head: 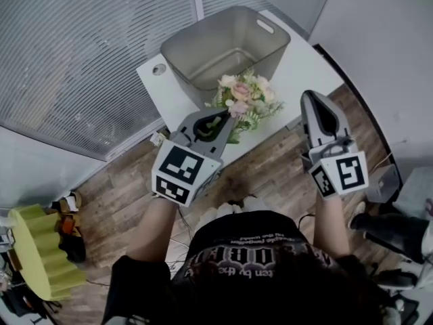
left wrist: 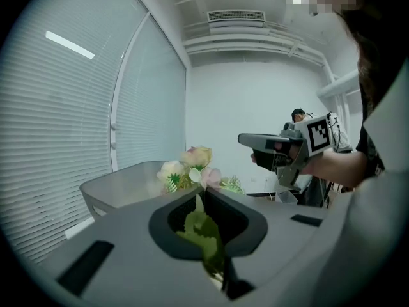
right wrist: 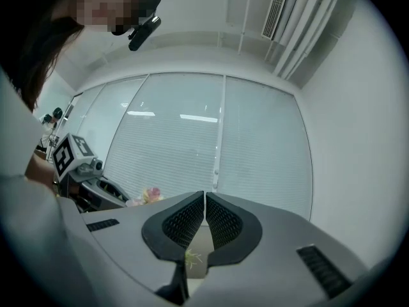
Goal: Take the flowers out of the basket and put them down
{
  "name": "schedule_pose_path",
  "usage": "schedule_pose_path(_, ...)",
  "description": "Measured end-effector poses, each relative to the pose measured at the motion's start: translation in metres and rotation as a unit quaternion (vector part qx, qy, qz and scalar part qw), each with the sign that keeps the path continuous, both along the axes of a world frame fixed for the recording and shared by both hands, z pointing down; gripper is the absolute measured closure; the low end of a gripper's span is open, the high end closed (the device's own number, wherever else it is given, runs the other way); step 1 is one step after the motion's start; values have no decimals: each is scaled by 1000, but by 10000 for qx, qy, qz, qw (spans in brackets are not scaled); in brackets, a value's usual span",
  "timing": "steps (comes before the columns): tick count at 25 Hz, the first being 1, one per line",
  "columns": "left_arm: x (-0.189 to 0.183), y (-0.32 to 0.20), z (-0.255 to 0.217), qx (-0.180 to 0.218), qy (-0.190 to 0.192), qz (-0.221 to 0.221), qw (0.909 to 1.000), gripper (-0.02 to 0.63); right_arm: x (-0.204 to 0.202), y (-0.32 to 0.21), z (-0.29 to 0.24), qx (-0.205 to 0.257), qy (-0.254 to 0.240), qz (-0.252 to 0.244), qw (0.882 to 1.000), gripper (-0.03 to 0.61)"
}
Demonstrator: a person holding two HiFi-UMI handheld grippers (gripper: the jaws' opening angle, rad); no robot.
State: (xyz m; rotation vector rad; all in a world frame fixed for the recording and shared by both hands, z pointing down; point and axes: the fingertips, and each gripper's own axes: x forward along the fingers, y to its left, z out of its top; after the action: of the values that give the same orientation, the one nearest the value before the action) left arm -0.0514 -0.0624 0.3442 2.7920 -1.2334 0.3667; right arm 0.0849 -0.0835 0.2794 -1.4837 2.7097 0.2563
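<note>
The left tongs (left wrist: 199, 196) are clamped on the stem of the flowers (head: 245, 97), held outside the basket (head: 203, 42), over the near edge of the bench (head: 306, 59). The right tongs (right wrist: 204, 200) are closed and empty. The put-down seems in hand: lower gently, then release.

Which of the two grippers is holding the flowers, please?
The left gripper: its jaws are shut on the leafy green stem of the flowers, while the right gripper stands off to the side, jaws together, clear of them.
</note>
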Motion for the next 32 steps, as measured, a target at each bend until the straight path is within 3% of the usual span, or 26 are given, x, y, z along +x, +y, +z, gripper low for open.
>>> schedule_pose_path(10, 6, -15, 63, -57, -273, 58, 9996, 603, 18, -9, 7, -153, 120, 34, 9998, 549)
schedule_pose_path(15, 5, -21, 106, -198, -120, 57, 9997, 602, 25, -4, 19, -291, 168, -7, 9994, 549)
schedule_pose_path(19, 4, -28, 136, -258, -316, 7, 9992, 601, 25, -4, 22, -304, 241, -76, 9992, 549)
schedule_pose_path(28, 6, -29, 162, -431, -380, -126, 9983, 598, 30, 5, 31, -334, 268, -139, 9990, 549)
schedule_pose_path(32, 5, -25, 173, -503, -531, -115, 9973, 560, 31, 9, 29, -323, 269, -158, 9990, 549)
